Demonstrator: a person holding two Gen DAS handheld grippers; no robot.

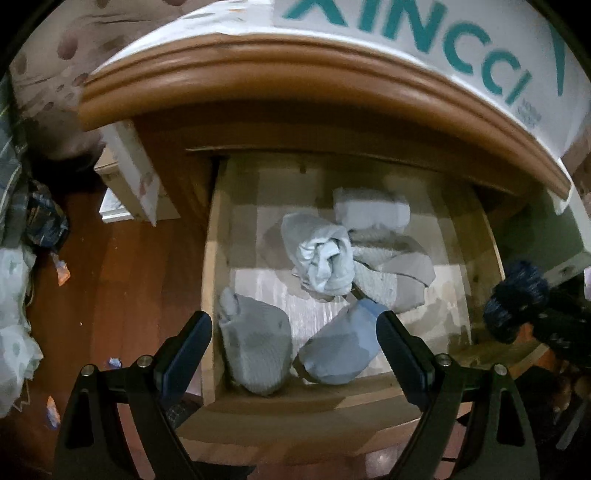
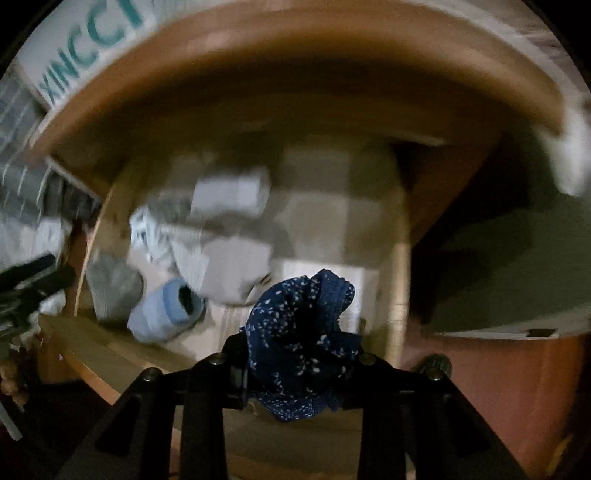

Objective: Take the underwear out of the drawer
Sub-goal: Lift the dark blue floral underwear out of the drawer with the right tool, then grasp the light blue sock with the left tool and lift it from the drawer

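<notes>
R gripper (image 2: 301, 363) is squeezing dark blue dotted underwear (image 2: 303, 332) above the drawer (image 1: 487, 243). L gripper (image 1: 293, 343) is hanging wide apart over socks (image 1: 258, 350) in the drawer.

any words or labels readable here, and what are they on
"XINCCI": teal letters on the white box on top of the wooden cabinet, cut off at the top edge in the left wrist view.
"XINCCI" on that box, blurred in the right wrist view.
Small print beside the letters: too small to read.

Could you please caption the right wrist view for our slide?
Right gripper shut on dark blue speckled underwear, above the open drawer of pale rolled garments.
</notes>
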